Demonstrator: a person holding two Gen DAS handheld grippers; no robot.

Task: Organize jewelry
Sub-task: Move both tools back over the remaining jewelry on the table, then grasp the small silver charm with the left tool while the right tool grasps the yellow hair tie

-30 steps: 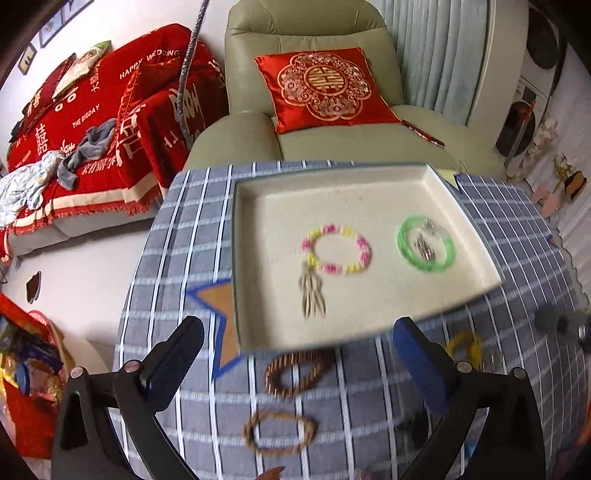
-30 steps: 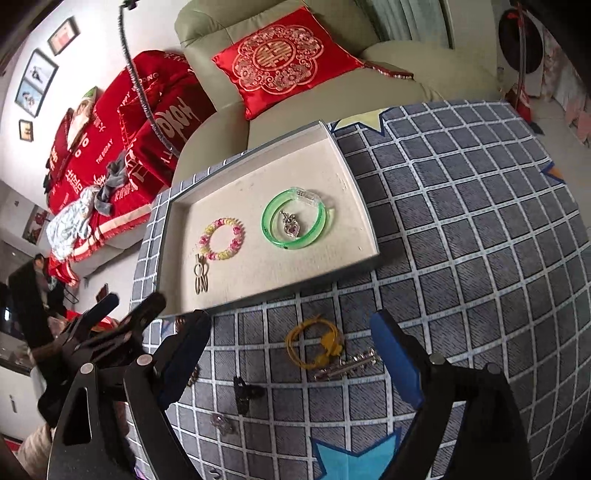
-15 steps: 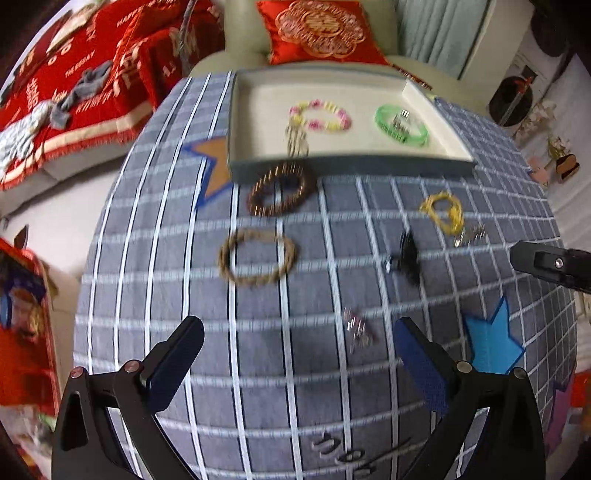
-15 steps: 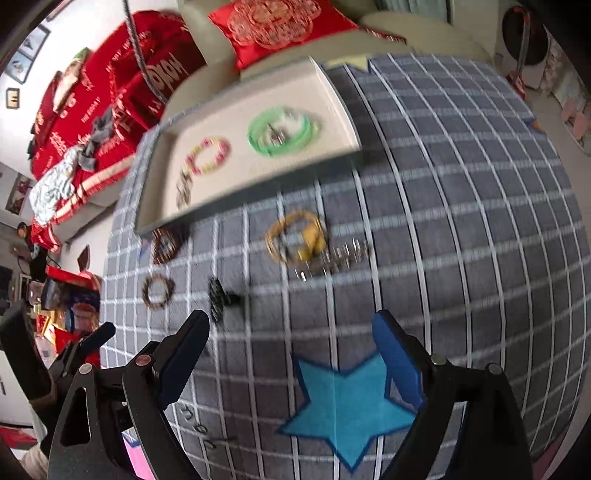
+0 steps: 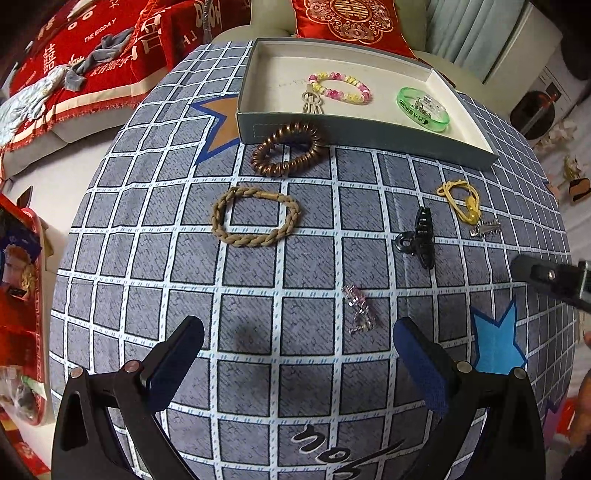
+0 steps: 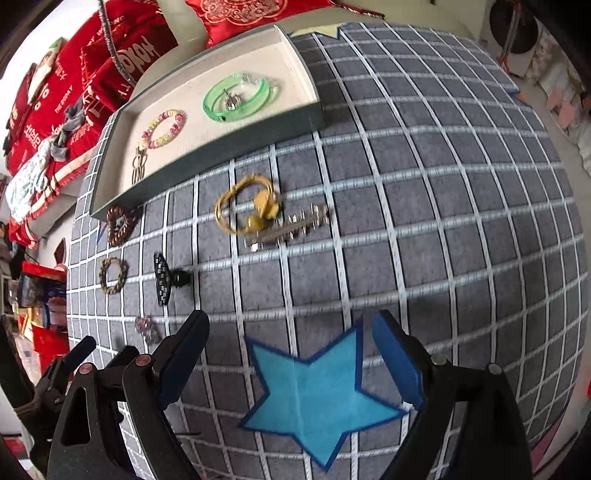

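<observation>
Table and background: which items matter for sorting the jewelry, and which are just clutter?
For the job:
tray
bead bracelet and green bangle, in the tray
brown coil
braided band
yellow cord
silver clip
black claw clip
pink clip

Just lying about:
red cushion
red blanket
armchair

tablecloth (image 5: pixel 258 266): matt woven cloth | bangle (image 5: pixel 423 109): glossy translucent green plastic | braided bracelet (image 5: pixel 255 216): rough cord | claw clip (image 5: pixel 419 238): glossy black plastic

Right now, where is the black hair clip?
In the left wrist view, the black hair clip lies right of centre on the checked cloth, below the yellow bracelet.
</observation>
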